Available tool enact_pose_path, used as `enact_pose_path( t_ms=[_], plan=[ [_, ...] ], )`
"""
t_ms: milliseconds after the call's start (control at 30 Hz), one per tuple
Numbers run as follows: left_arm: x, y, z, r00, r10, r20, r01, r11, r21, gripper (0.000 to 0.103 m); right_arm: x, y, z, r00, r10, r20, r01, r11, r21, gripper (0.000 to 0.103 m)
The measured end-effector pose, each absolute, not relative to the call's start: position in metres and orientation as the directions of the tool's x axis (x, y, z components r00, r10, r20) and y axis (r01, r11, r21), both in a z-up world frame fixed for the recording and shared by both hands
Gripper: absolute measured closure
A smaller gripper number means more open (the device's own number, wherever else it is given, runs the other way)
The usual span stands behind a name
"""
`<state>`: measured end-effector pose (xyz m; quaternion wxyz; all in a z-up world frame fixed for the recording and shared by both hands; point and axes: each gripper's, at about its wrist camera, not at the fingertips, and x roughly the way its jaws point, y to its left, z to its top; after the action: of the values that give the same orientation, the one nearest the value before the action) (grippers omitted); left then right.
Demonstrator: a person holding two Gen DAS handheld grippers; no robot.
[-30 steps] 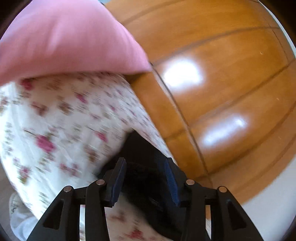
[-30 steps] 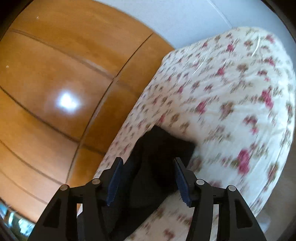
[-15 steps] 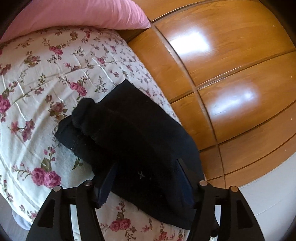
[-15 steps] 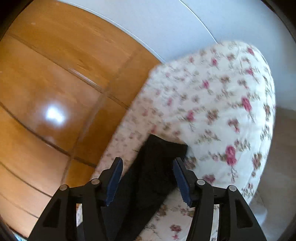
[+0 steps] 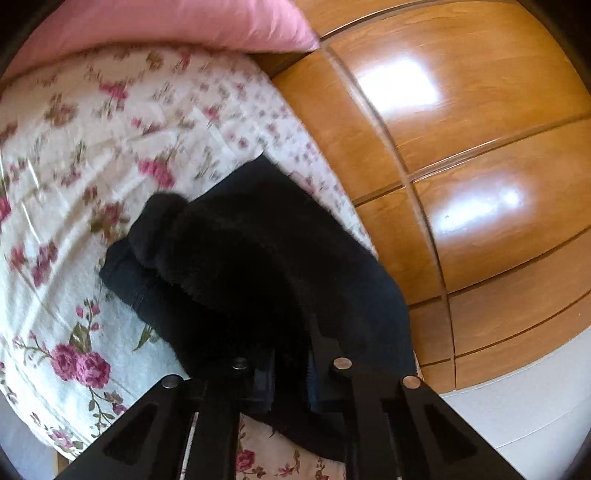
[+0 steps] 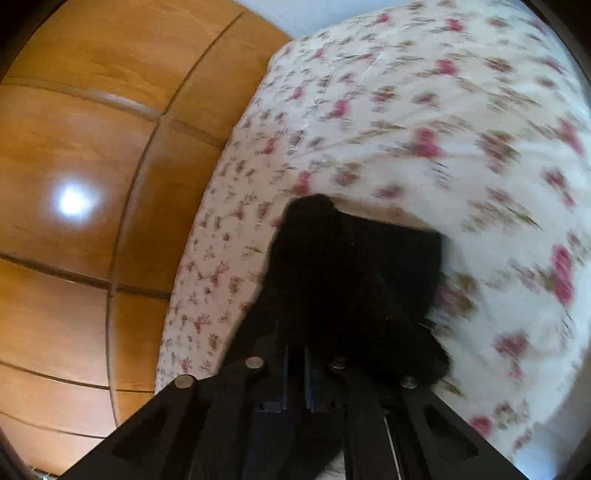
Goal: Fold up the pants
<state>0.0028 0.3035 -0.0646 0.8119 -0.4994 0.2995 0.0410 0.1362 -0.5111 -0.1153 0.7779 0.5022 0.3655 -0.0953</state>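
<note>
The pants (image 5: 258, 266) lie on the bed (image 5: 74, 155), along the edge that runs beside the wooden wardrobe (image 5: 480, 166). A pillow (image 5: 166, 22) rests on the bed at its far end in the left wrist view. Each gripper, left (image 5: 291, 373) and right (image 6: 295, 373), sits over the near part of the pants.

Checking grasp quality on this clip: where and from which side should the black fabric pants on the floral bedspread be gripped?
Take the black fabric pants at the near edge, one gripper at each end, coming in low from the near side of the floral bedspread. That edge lies nearest both cameras. The left gripper and right gripper both appear pinched on it there.
</note>
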Motion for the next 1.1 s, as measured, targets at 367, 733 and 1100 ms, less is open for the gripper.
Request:
enact_pose_path(
  t_ms=[367, 733, 1100],
  plan=[
    [-0.016, 0.312, -0.07, 0.877, -0.2, -0.436, -0.309, 0.459, -0.833, 0.092, 0.122, -0.519, -0.104, 0.823, 0.279, -0.495, 0.291, 0.541, 0.789, 0.097],
    [-0.011, 0.305, -0.077, 0.88, -0.177, -0.44, -0.311, 0.483, -0.818, 0.066, 0.116, -0.526, -0.165, 0.797, 0.304, -0.522, 0.365, 0.446, 0.817, 0.075],
    [-0.012, 0.294, -0.079, 0.842, -0.1, -0.53, -0.361, 0.626, -0.691, 0.083, 0.113, -0.516, -0.149, 0.749, 0.158, -0.644, 0.438, 0.611, 0.66, 0.096]
  ],
)
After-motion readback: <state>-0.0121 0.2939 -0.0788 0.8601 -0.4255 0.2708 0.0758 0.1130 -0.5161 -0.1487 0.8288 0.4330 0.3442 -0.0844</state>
